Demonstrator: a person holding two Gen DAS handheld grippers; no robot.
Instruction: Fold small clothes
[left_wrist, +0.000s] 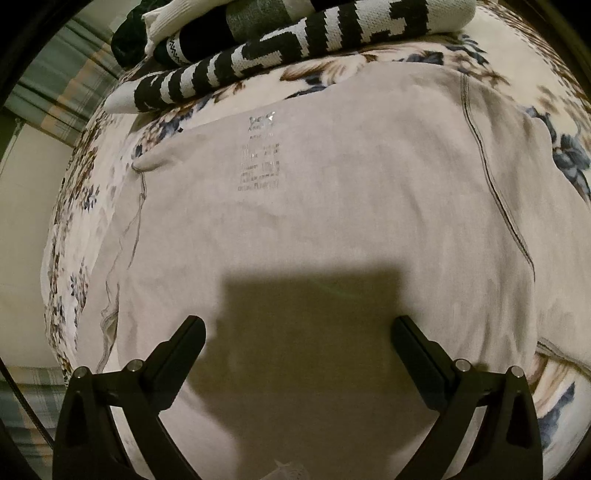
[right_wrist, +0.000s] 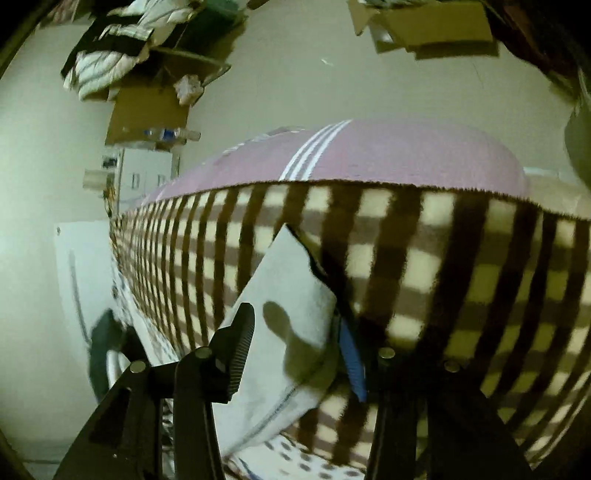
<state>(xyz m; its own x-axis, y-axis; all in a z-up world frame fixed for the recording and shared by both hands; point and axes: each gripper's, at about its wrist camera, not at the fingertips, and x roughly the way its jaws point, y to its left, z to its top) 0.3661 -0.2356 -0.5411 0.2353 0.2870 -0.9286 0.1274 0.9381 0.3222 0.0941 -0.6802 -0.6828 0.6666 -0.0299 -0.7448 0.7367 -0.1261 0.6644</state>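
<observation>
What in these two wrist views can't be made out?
- Left wrist view: printed label on the pale garment, too faint and small to read.
- Left wrist view: garment's near hem, cut off by the bottom edge.
- Right wrist view: right gripper's far finger, hidden behind the light cloth and blurred.

left wrist: steeply down, close over garment (left_wrist: 332, 206) | right wrist: slanting down at checked blanket (right_wrist: 424, 258)

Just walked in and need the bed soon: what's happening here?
Clothes are being folded with two handheld claws. The left claw hangs open over a pale garment spread flat on the floral blanket. The right claw has a light cloth corner between its jaws, by a checked blanket.
</observation>
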